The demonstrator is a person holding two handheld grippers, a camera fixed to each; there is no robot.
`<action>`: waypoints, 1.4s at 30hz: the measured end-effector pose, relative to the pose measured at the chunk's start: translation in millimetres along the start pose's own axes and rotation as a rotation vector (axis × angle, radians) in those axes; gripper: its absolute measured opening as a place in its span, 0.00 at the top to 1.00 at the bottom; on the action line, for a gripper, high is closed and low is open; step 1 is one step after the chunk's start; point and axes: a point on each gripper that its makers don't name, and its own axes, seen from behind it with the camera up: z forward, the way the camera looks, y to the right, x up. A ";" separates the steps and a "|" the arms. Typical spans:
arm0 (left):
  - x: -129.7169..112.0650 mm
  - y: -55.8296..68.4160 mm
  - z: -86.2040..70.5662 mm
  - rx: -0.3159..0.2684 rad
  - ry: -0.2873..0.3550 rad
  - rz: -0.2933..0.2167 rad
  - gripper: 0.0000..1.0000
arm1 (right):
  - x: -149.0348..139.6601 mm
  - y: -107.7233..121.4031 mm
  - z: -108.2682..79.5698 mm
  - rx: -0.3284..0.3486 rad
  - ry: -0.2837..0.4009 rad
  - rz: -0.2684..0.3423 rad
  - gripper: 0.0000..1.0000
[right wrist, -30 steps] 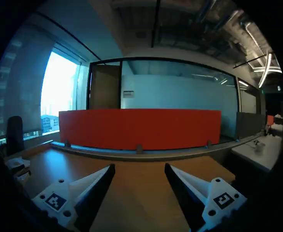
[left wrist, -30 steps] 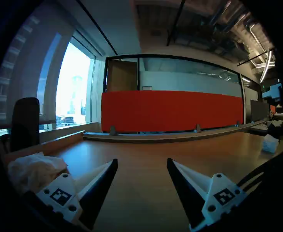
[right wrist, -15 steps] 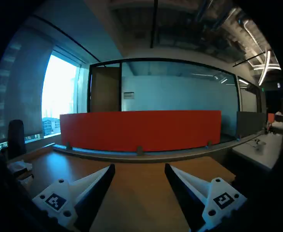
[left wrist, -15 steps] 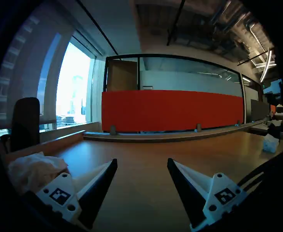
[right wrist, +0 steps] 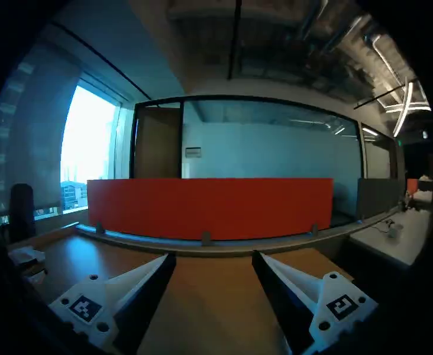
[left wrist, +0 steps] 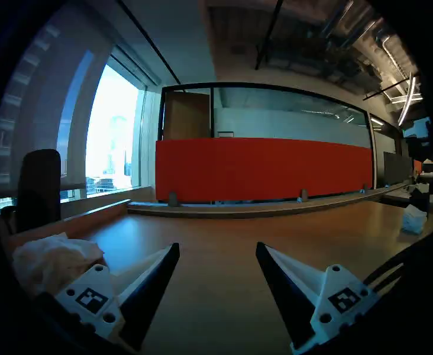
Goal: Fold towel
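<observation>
A crumpled pale towel lies on the wooden table at the lower left of the left gripper view, just left of my left gripper's near finger. My left gripper stands open low over the table, nothing between its fingers. In the right gripper view my right gripper is open too, over bare wood, holding nothing. A pale crumpled cloth shows small at the far left of that view.
A red partition runs along the table's far edge, with glass walls behind. A dark chair stands at the left by the window. A small white crumpled object rests at the table's right end. Another desk stands to the right.
The right gripper has tilted slightly, so the red partition sits lower and shifted left in its view. The left gripper has stayed almost still.
</observation>
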 end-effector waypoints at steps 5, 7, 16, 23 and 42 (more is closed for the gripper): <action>-0.4 0.3 0.6 0.000 0.000 -0.001 0.04 | -5.3 5.2 -1.5 -0.008 0.011 0.008 0.01; -0.7 0.2 0.7 0.000 0.000 -0.001 0.04 | -11.3 8.6 -2.1 -0.016 0.012 0.015 0.01; -0.9 0.4 0.8 0.000 0.001 -0.001 0.04 | -53.1 24.6 -7.2 -0.033 0.009 0.030 0.01; -0.9 0.1 0.4 0.000 0.001 -0.001 0.04 | -86.6 36.5 -5.7 -0.045 0.022 0.047 0.01; -1.4 -1.0 0.0 0.000 0.001 -0.001 0.04 | -139.0 42.0 -1.1 -0.047 0.027 0.042 0.01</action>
